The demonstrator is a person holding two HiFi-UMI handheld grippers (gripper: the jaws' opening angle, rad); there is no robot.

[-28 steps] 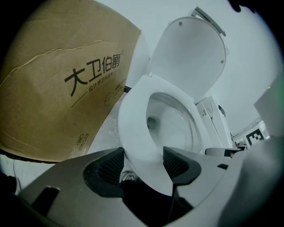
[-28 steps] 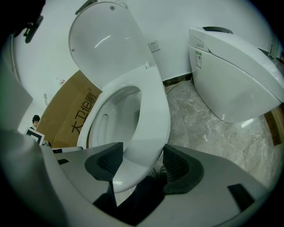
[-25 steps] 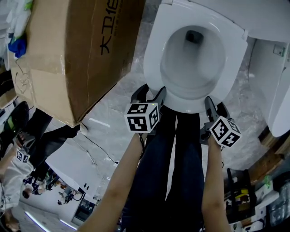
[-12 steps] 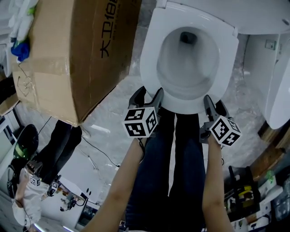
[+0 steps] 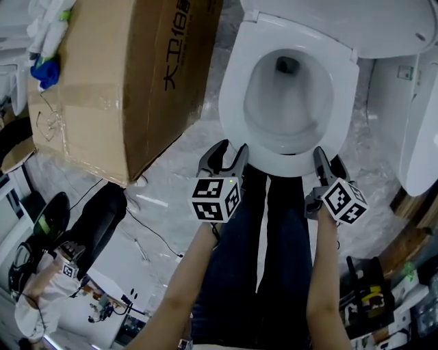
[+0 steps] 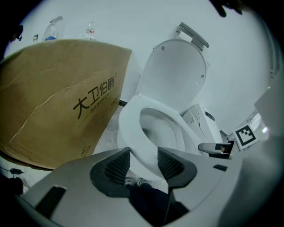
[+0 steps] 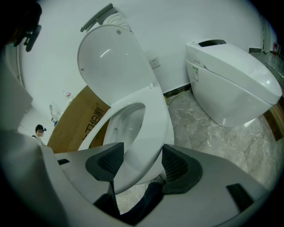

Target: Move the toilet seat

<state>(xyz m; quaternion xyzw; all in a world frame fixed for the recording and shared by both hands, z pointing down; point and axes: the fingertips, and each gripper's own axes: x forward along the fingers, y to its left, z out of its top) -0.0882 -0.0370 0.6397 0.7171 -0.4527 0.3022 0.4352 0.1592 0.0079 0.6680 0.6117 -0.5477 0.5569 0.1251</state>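
The white toilet seat (image 5: 233, 102) lies down on the bowl, and the lid (image 5: 342, 20) stands raised behind it. My left gripper (image 5: 229, 148) hovers at the seat's front left edge and my right gripper (image 5: 328, 158) at its front right edge. In the left gripper view the left gripper (image 6: 144, 162) has just been closing its jaws. The seat's front rim (image 6: 128, 128) shows in the gap beyond the pads, unpinched. In the right gripper view the right gripper (image 7: 142, 162) stands open. The seat (image 7: 155, 119) fills the gap between its pads; no grip shows.
A large cardboard box (image 5: 123, 75) stands close on the toilet's left. A second white toilet (image 5: 417, 123) stands on the right. The person's legs (image 5: 260, 260) are right below the grippers. Cables (image 5: 147, 225) cross the marble floor; another person (image 5: 41, 301) is at the lower left.
Both grippers have lifted slightly at the seat's front. The left jaws are narrower than before. The person at the lower left has shifted.
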